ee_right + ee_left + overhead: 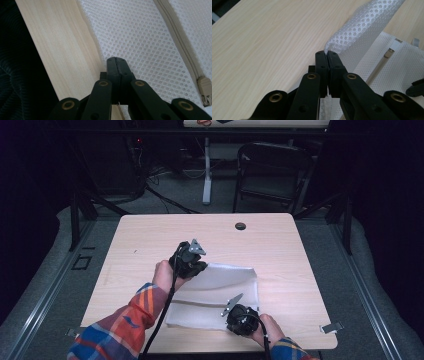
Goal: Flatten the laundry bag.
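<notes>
Jaws of the left gripper (191, 258) pinch a corner of the white mesh bag (220, 295) on the table (150, 235), folding barely begun. Left gripper view: mesh lifted. Right gripper (117, 61) view: jaws clamp the bag's near edge beside its zipper (175, 32).

We see our right tongs (116, 60) pinched together on the edge of a white mesh bag (140, 37), its zipper pull (205, 91) lying at right, on the table (57, 50).

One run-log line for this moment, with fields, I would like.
left gripper: shut on mesh bag, corner lifted | right gripper: shut on mesh bag edge | zipper: closed | table: wooden
</notes>
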Demonstrator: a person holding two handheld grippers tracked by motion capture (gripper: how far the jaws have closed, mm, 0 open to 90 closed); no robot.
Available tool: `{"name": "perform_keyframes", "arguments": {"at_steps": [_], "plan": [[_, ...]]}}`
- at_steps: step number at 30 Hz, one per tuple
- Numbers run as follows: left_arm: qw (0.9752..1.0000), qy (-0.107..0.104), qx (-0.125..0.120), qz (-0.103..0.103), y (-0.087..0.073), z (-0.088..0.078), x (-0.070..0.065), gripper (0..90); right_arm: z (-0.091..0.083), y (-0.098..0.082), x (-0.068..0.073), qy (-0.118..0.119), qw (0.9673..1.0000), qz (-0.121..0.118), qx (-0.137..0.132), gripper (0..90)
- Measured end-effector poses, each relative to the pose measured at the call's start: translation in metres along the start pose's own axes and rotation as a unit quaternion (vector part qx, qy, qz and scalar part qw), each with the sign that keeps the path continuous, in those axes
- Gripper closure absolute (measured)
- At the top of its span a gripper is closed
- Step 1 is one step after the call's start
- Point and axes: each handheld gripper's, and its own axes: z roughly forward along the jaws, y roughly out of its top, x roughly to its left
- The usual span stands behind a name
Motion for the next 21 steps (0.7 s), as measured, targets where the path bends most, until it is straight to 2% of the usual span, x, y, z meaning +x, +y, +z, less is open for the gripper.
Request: {"name": "perform_keyframes", "arguments": {"at_steps": [1,3,5,10,11,14,21], "plan": [[1.0,0.001,-0.001,-0.001,0.002,-0.001,0.001,88.0,-0.001,0.0,-0.001,0.004,0.9999,-0.007,0.01,90.0],[1.0,0.005,-0.001,0.002,0.006,-0.001,0.003,88.0,-0.001,0.0,0.0,0.005,0.9999,-0.003,0.01,90.0],[1.0,-0.004,-0.001,-0.002,0.008,0.0,0.007,88.0,-0.001,0.0,0.0,0.004,0.9999,-0.006,0.012,90.0],[1.0,0.0,0.003,-0.009,0.01,0.002,0.016,88.0,-0.003,-0.002,0.0,0.017,0.9996,-0.008,0.019,90.0],[0.9999,0.002,0.002,-0.01,0.011,0.002,0.016,88.0,-0.001,-0.003,0.002,0.021,0.9998,0.001,0.005,90.0],[0.9999,0.006,0.004,-0.01,0.012,0.002,0.018,88.0,-0.002,-0.002,0.0,0.021,0.9996,-0.008,0.015,90.0],[0.9998,0.017,0.004,-0.01,0.016,0.001,0.023,88.0,-0.002,-0.004,0.001,0.03,0.9995,-0.003,0.013,90.0]]}}
